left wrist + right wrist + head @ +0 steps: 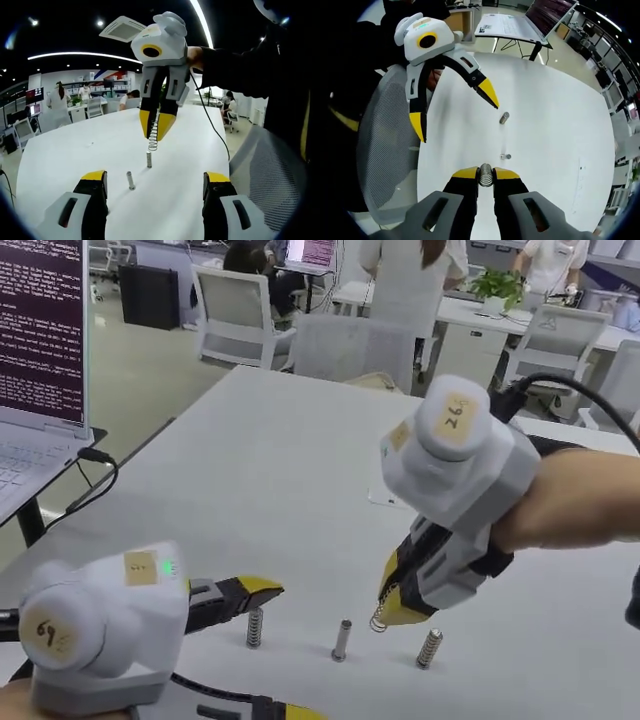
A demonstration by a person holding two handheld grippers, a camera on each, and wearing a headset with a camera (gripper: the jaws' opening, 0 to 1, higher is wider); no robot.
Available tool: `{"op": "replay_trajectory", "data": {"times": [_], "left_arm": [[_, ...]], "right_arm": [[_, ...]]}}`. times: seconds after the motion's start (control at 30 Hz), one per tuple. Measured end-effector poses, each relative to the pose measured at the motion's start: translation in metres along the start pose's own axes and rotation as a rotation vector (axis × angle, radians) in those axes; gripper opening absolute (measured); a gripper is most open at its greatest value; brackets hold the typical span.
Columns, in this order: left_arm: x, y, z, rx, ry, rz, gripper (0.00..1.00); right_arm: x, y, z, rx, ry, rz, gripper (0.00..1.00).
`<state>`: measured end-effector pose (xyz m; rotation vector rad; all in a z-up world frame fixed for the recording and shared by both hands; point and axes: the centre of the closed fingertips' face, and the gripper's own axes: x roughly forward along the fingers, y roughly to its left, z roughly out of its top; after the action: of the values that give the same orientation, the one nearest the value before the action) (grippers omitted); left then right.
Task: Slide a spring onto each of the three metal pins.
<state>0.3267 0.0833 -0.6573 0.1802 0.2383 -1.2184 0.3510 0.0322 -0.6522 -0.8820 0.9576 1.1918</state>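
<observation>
Three metal pins stand in a row on the white table (300, 470). The left pin (255, 627) and the right pin (429, 648) each carry a spring. The middle pin (342, 639) is bare. My right gripper (392, 600) is shut on a third spring (378, 620), which hangs a little above the table between the middle and right pins. In the right gripper view that spring (486, 176) sits upright between the jaws, with the bare pin (505, 156) just beyond. My left gripper (276, 650) stands open around the left pin, holding nothing.
An open laptop (35, 360) sits on a stand at the far left, and its cable (95, 475) runs toward the table edge. Office chairs (235, 315) and people stand beyond the table's far end. A small flat label (385, 500) lies mid-table.
</observation>
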Motion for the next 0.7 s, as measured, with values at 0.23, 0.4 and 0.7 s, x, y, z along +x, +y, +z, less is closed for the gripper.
{"op": "replay_trajectory", "data": {"times": [0.23,0.4,0.7], "left_arm": [[-0.010,0.009,-0.016,-0.009,0.020,0.044,0.75],[-0.018,0.014,-0.032,-0.017,0.044,0.076,0.75],[-0.033,0.023,-0.050,-0.061,0.058,0.132,0.75]], "right_arm": [[0.007,-0.011,-0.002,0.013,-0.001,-0.017,0.08],[0.012,-0.017,-0.002,0.017,-0.002,-0.024,0.08],[0.021,-0.028,0.001,0.031,-0.012,-0.025,0.08]]}}
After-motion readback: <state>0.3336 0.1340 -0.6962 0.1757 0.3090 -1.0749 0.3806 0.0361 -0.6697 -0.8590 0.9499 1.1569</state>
